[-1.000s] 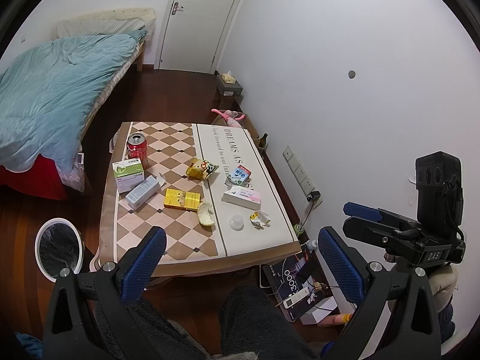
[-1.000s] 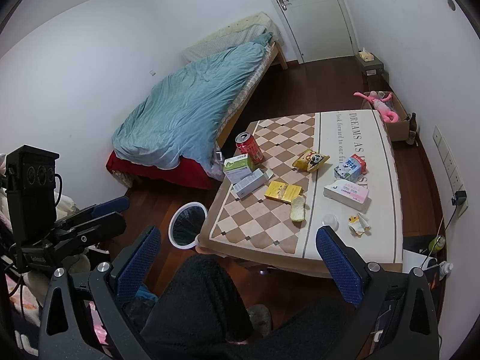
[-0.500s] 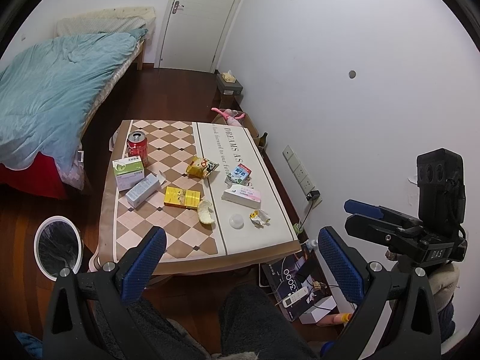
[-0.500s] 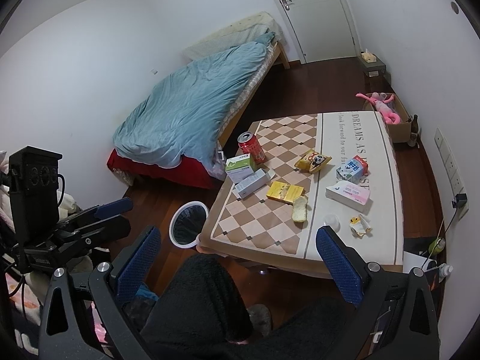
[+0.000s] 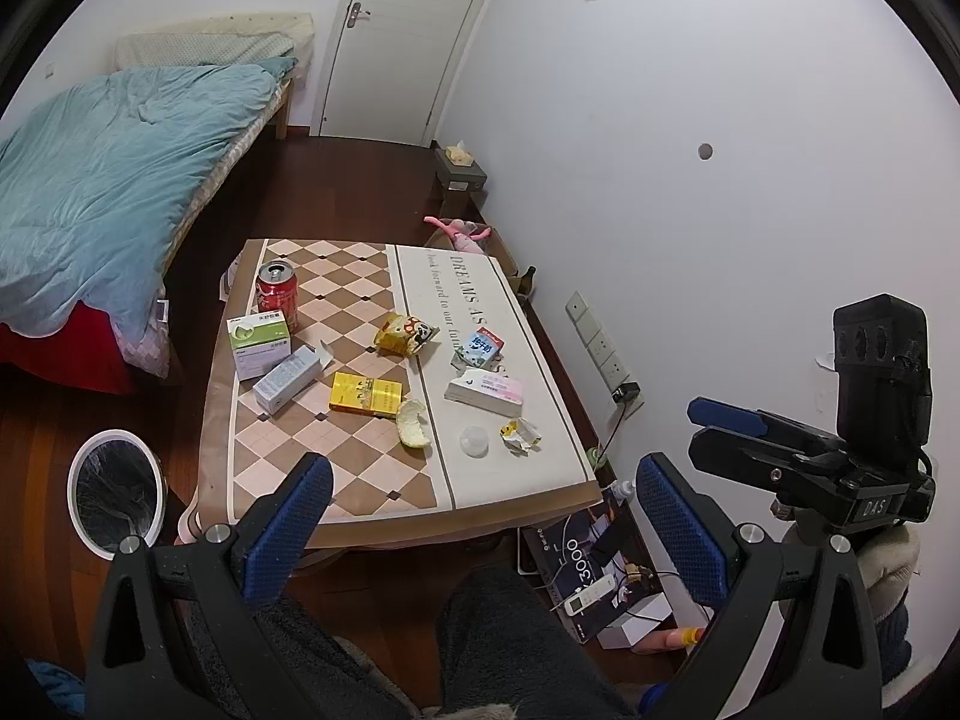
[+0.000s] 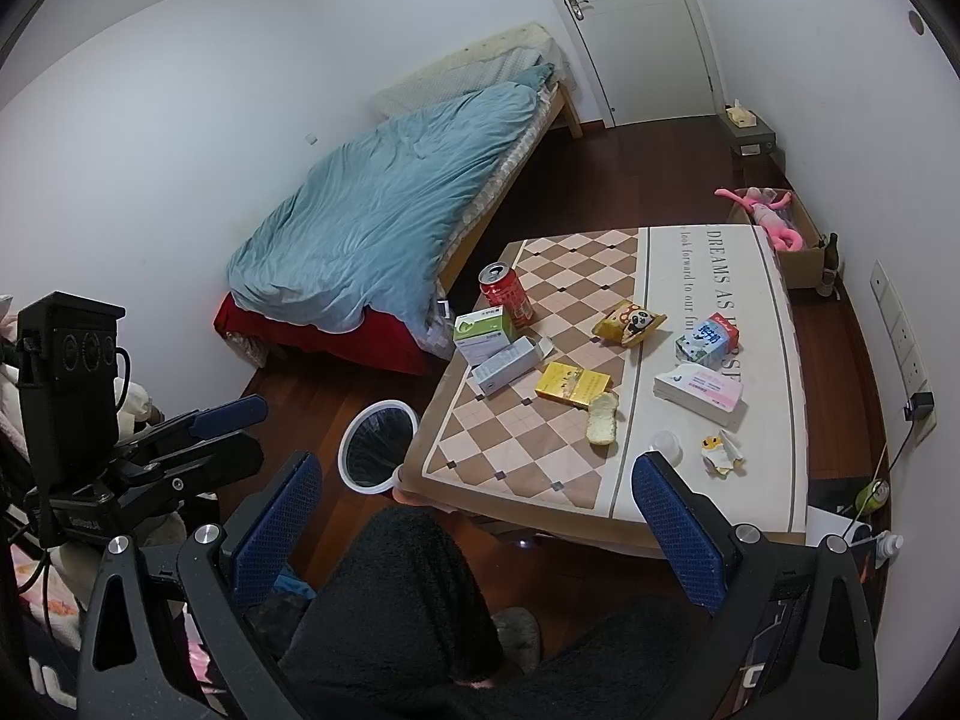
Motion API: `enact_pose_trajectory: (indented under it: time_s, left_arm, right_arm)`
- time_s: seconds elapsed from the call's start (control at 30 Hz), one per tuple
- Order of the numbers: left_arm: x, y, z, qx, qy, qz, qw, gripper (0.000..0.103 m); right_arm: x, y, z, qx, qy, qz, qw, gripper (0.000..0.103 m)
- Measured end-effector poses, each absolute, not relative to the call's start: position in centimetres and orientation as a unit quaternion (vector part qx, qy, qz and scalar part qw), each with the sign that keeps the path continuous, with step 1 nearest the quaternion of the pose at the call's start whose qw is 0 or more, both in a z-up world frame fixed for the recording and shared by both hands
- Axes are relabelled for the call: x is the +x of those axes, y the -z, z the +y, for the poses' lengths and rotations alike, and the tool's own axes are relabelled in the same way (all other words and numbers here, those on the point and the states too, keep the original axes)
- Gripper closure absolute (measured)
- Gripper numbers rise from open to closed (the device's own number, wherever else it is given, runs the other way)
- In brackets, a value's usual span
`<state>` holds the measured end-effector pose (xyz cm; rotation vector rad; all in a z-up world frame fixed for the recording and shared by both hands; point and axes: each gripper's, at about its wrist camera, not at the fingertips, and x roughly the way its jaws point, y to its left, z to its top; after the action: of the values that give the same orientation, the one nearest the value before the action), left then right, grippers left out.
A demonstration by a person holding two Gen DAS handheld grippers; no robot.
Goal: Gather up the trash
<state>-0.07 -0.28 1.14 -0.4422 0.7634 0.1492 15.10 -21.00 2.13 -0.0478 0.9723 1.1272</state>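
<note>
The trash lies scattered on the tabletop (image 5: 516,480): a red can (image 5: 277,294) at 10 o'clock, boxes (image 5: 259,343), a snack bag (image 5: 407,333), a peel (image 5: 413,423) and a crumpled wrapper (image 5: 519,435) at 5 o'clock. All look light; the can is stiff and slick, best gripped across its waist, while the wrapper crushes anywhere. The bin (image 5: 115,492) stands on the floor at 8 o'clock. Left gripper (image 5: 480,516) and right gripper (image 6: 477,513) hover with jaws released, holding nothing.

table's near legs (image 5: 336,552) behind dark-trousered knees (image 5: 510,618); small print on the boxes (image 5: 483,387) unreadable
</note>
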Motion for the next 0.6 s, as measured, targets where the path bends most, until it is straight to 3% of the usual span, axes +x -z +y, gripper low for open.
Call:
enact_pose_trajectory:
  time_s: [0.6]
  left_arm:
    - [0.53,-0.49,0.07,-0.191,-0.122,0.372,0.9,0.0]
  right_arm:
    - [15.18,-1.72,-20.79,-0.01,-0.49,0.445,0.749,0.0]
